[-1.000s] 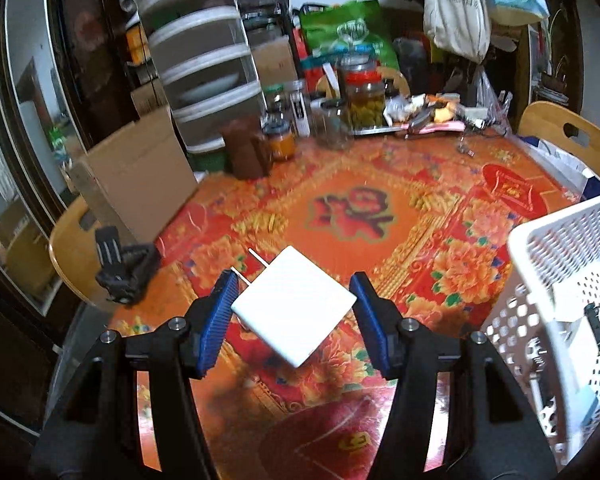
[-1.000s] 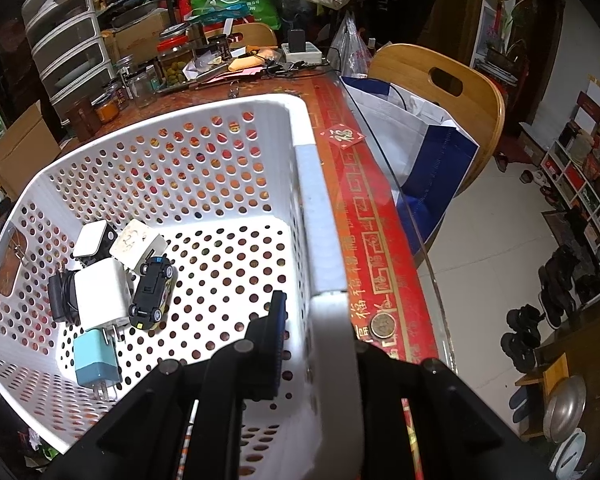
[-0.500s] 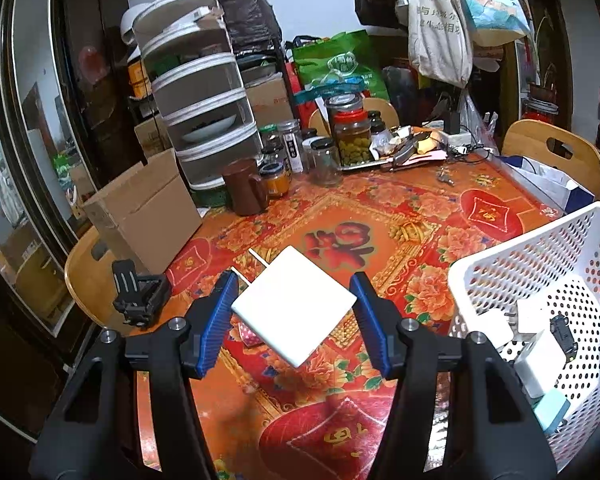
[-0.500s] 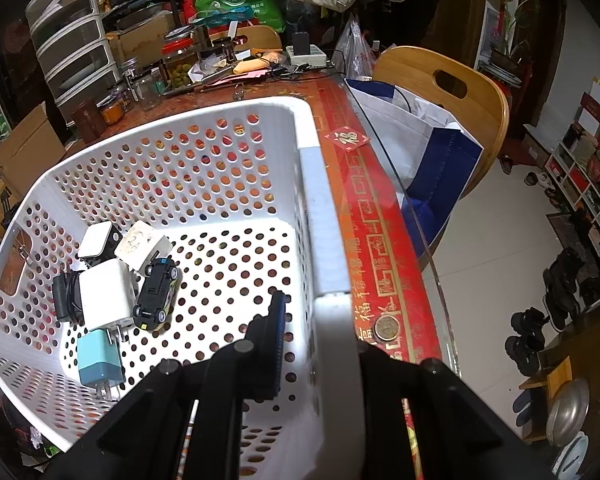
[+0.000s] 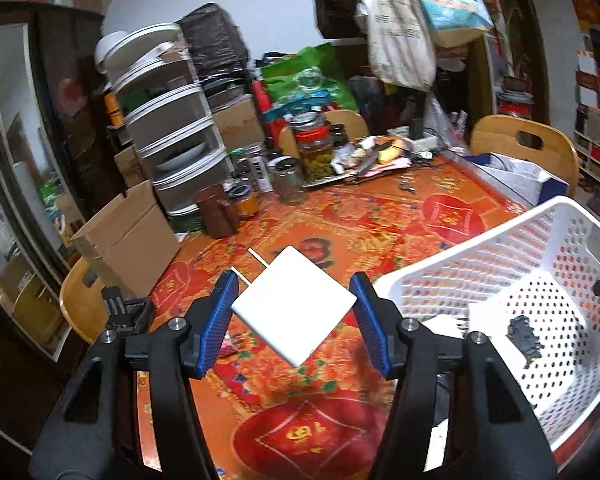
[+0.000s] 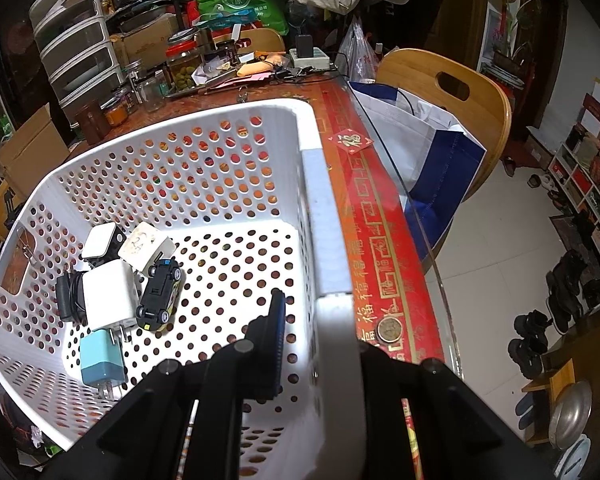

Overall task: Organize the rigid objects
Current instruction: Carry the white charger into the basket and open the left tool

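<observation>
Step in hand: carrying one item to the container; judged mid-transfer, release not yet made.

Item carried: flat white power adapter (image 5: 295, 305), square, two metal prongs pointing up and to the left. It sits cornerwise between the blue pads (image 5: 217, 322) of the left hand-held gripper (image 5: 294, 318), above the red floral cloth of the bench (image 5: 380, 220) and just left of the basket.

Left hand-held gripper: jaws about half open, closed onto two opposite corners of the adapter; nothing else touched.

Container: white perforated laundry basket (image 6: 314, 200) on the bench near its right edge. Already inside, grouped at the near-left of the floor: white chargers (image 6: 108, 294), a pale blue charger (image 6: 100, 360), a black toy car (image 6: 160, 296).

Right hand-held gripper (image 6: 320, 344): clamped narrowly across the basket's right rim, one finger inside the wall, the other outside; it appears to steady the basket.

Next move, as judged: swing the adapter right over the near rim, lower it into the open floor beside the chargers, then part the jaws. The corner grip is slight, so a tilt could let the adapter slip.
</observation>
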